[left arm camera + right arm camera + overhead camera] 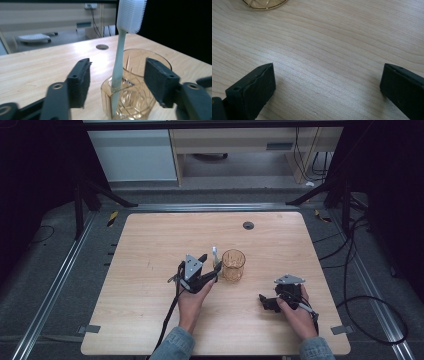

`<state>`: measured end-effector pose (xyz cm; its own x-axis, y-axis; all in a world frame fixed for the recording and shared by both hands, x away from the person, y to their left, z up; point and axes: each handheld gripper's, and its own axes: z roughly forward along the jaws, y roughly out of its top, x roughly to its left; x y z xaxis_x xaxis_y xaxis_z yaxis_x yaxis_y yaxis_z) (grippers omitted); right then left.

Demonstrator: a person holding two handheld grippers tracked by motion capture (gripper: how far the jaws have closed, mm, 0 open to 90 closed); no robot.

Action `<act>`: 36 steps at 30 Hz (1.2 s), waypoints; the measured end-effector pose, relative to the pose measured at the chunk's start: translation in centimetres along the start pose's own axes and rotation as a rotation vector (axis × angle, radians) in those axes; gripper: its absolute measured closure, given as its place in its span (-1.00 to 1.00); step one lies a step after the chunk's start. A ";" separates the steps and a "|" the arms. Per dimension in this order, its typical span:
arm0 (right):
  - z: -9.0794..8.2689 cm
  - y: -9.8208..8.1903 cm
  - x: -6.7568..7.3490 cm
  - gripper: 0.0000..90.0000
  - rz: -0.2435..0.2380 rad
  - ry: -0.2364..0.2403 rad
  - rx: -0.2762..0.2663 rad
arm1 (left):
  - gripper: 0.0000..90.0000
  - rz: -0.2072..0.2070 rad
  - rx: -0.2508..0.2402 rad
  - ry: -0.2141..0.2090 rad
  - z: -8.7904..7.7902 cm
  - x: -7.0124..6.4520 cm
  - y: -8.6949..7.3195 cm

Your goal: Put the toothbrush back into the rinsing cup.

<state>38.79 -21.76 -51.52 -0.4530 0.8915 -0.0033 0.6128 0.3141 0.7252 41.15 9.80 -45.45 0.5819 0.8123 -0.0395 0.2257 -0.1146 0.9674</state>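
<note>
A pale green toothbrush [119, 55] with white bristles stands head up in an amber cut-glass tumbler [140, 100] and leans on its near rim. My left gripper [118, 81] is open, one jaw on each side of the brush handle, and neither pad touches it. From above, the left gripper [211, 261] sits just left of the tumbler [233, 265], with the toothbrush [214, 252] rising between them. My right gripper [264, 302] rests low at the front right and points left. Its jaws stand wide open over bare wood [328, 85], with the tumbler's base [264, 3] farther off.
The wooden table [150, 245] has a round cable hole [248, 225] near its far edge. Cables trail from both grippers toward the front edge. Beyond the table are dark frame legs and pale cabinets.
</note>
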 end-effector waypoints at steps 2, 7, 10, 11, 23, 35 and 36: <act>0.0 0.0 0.0 -0.99 -0.001 0.000 0.000 | -0.30 0.000 0.017 -0.004 -0.1 0.1 0.1; 0.0 0.0 0.0 -0.99 -0.001 -0.001 0.000 | -0.52 0.012 0.100 -0.027 -0.6 0.5 1.0; 0.0 0.0 0.0 -0.99 0.001 -0.001 0.000 | -0.71 0.027 0.253 -0.033 -0.5 0.7 1.8; 0.0 0.0 0.0 -0.99 0.001 -0.001 0.000 | -0.74 0.039 0.280 -0.039 -0.5 0.7 2.1; 0.0 0.0 0.0 -0.99 0.001 -0.002 0.000 | -0.84 0.148 0.418 -0.046 -1.6 1.3 2.6; 0.0 0.0 0.0 -0.99 0.002 -0.002 0.000 | -0.81 0.117 0.462 0.021 -4.8 6.2 2.1; 0.0 0.0 0.0 -0.99 0.002 -0.002 0.000 | -0.81 0.117 0.462 0.021 -4.8 6.2 2.1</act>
<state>38.78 -21.75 -51.52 -0.4510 0.8925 -0.0033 0.6135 0.3127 0.7251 41.50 17.31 -42.49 0.6095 0.7895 0.0722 0.4865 -0.4443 0.7523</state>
